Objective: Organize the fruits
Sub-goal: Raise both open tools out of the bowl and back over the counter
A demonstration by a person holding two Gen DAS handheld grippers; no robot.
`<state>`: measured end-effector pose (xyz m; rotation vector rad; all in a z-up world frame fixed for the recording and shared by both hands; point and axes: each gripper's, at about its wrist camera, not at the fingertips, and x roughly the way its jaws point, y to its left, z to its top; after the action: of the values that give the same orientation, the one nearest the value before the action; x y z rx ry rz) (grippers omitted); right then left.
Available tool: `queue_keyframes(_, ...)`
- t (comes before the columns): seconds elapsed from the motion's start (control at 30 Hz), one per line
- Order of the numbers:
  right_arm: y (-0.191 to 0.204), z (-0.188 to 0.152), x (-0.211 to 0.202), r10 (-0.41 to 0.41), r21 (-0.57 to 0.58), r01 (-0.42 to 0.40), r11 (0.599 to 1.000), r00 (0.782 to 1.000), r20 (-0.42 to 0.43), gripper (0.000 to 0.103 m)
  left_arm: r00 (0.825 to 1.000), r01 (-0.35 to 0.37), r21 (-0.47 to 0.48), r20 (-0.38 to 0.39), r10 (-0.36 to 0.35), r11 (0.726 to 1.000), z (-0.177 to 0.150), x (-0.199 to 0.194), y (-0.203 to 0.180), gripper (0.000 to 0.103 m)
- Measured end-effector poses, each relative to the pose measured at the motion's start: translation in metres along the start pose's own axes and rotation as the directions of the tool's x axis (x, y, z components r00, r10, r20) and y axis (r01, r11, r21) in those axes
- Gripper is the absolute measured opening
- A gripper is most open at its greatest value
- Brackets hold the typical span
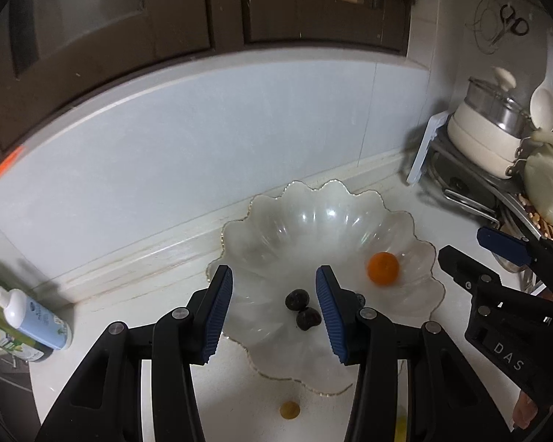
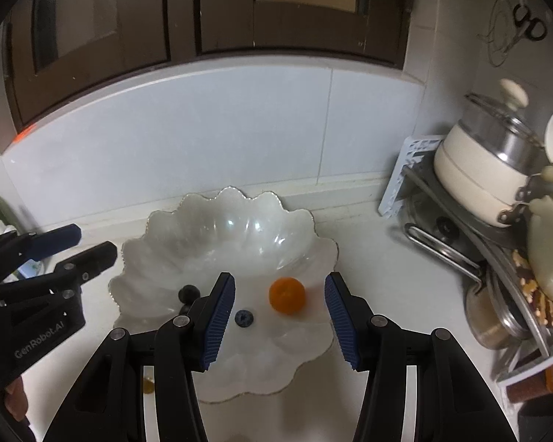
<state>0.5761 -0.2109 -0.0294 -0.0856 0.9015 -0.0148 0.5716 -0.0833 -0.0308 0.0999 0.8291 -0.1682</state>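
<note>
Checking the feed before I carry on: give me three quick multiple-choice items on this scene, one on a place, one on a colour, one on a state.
1. Where is the orange fruit?
A. On the counter
B. In the glass bowl
C. In the pot

2. What colour are the ribbed pads on the tool fingers?
A. Red
B. Green
C. Blue

3. How do the left tool and the right tool stand?
A. Both open, holding nothing
B. Both shut on fruit
C. One clamped on the bowl's rim

Answers:
1. B, the fruit lies inside the scalloped rim.
2. C, both wrist views show blue pads.
3. A, the pads stand apart above the bowl with nothing pressed between them.
</note>
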Motion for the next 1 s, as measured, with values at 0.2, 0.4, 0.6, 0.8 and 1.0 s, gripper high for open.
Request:
queue_keyframes(0.2,0.003,-0.009,-0.026,-0.009,-0.001,0.009,1.0,0.999,0.04,0.052,0.999,-0.003,0.003,0.046,0.003,1.0,-0.01,-0.027,-0.001,0.047)
queue_keyframes(0.4,0.002,-0.02,-0.052,-0.002,0.016,0.001,1.0,0.997,0.074,0.052,0.996,0.015,-0.003,0.09,-0.014,1.0,-0.023,-0.057,0.0,0.049)
queue_keyframes(0.6,0.004,-0.033,-0.078,0.002,0.023,-0.005,1.0,0.994,0.107,0.052,0.993,0.031,-0.003,0.11,-0.03,1.0,-0.036,-0.081,-0.001,0.05)
queue_keyframes(0.8,0.007,-0.047,-0.102,-0.014,0.029,0.01,1.0,0.99,0.143,0.052,0.991,0.028,-0.015,0.13,-0.025,1.0,-0.049,-0.102,-0.002,0.05)
queue_keyframes(1.0,0.006,-0.065,-0.121,-0.014,0.042,0.007,0.999,0.987,0.159,0.052,0.99,0.042,-0.015,0.138,-0.039,0.999,-0.067,-0.118,-0.005,0.05)
